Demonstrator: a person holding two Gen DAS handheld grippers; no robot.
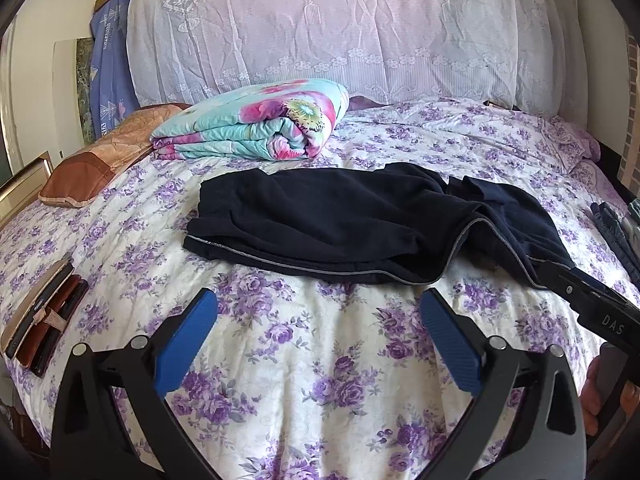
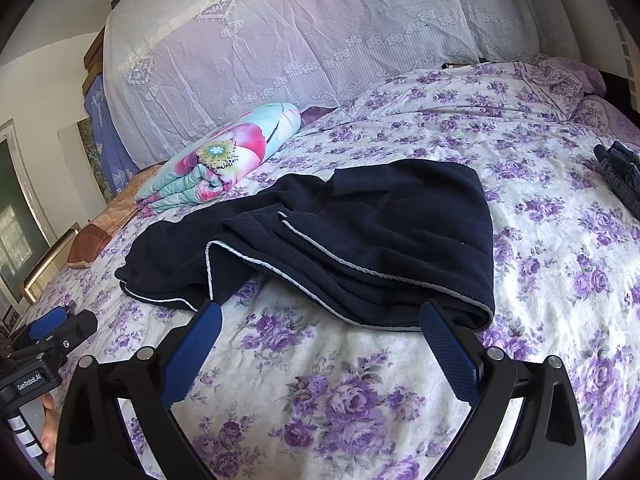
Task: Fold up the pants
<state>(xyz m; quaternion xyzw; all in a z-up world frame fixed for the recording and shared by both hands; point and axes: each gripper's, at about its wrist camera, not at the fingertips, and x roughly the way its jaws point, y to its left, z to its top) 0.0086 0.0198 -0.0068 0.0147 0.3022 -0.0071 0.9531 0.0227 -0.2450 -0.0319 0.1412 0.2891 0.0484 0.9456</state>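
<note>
home bedroom | bed (image 1: 320, 360) in floral sheet | folded quilt (image 1: 256, 124) | lace net (image 1: 340, 28)

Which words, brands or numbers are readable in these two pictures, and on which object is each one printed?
"DAS": white letters on the black body of the right tool, seen from the left wrist; possibly cut off.
"GenRoboLAI", roughly: small label on the left tool, seen from the right wrist; the last letters are uncertain.
Blue printed cloth: markings too blurred to read.

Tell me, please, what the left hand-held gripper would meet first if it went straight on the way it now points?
Probably the dark pants: the open left hand-held gripper points over bare floral bedsheet toward their near piped edge, though depth is hard to judge.
</note>
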